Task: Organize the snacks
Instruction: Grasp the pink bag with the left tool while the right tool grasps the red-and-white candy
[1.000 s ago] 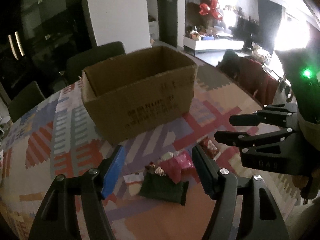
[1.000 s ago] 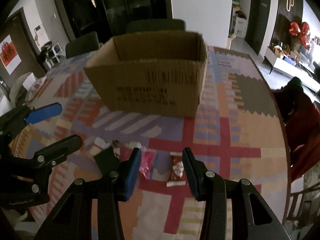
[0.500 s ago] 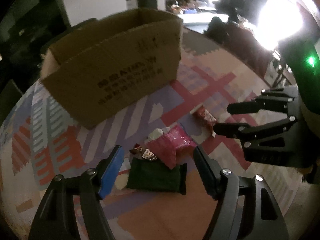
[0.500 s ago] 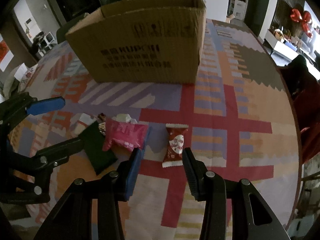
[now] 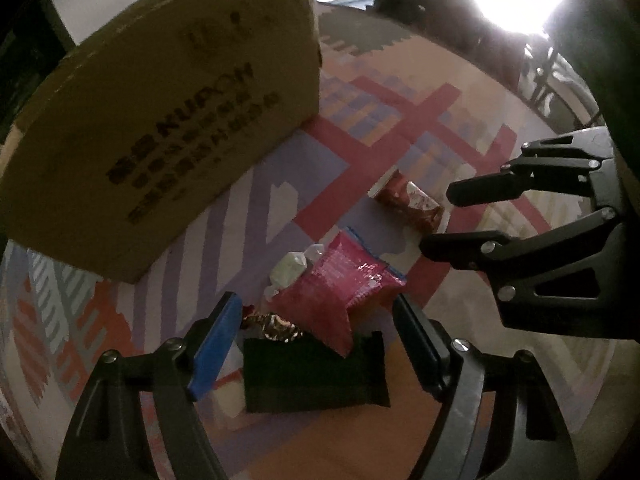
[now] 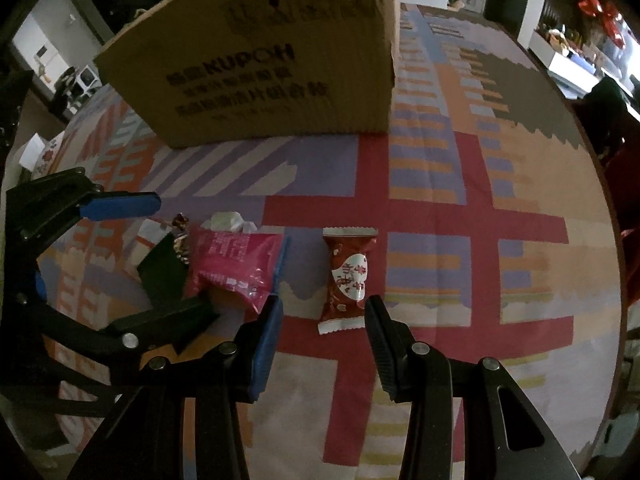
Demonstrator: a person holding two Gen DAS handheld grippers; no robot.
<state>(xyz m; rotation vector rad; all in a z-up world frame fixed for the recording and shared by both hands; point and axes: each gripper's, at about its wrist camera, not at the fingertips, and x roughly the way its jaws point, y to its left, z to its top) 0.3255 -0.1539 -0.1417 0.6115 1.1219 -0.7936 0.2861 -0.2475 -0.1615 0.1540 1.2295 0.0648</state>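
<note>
1. The left gripper (image 5: 316,320) hangs low over a small heap of snacks, its fingers spread wide and gripping nothing; the blue-padded finger (image 5: 214,348) is on one side of the heap and the dark one on the other
2. Between those fingers lies a dark green packet (image 5: 316,376) flat on the patterned tablecloth (image 5: 400,128), with a pink packet (image 5: 340,292) overlapping its far edge
3. A small foil-wrapped candy (image 5: 276,326) rests at the green packet's far left corner, and a pale wrapped sweet (image 5: 292,270) sits just beyond the pink packet
4. The right gripper (image 6: 322,320) is also spread apart and empty, its tips framing the near end of a red snack packet (image 6: 348,276) that lies lengthwise on the cloth, apart from the heap
5. In the right wrist view the pink packet (image 6: 236,260) lies just left of the red one, with the green packet (image 6: 162,270) further left beside the left gripper (image 6: 140,256)
6. A brown cardboard box (image 6: 280,64) printed with dark lettering stands on the cloth beyond all the snacks; none of the snacks touches it
7. In the left wrist view the right gripper (image 5: 440,220) reaches in from the right, close to the red snack packet (image 5: 412,204)
</note>
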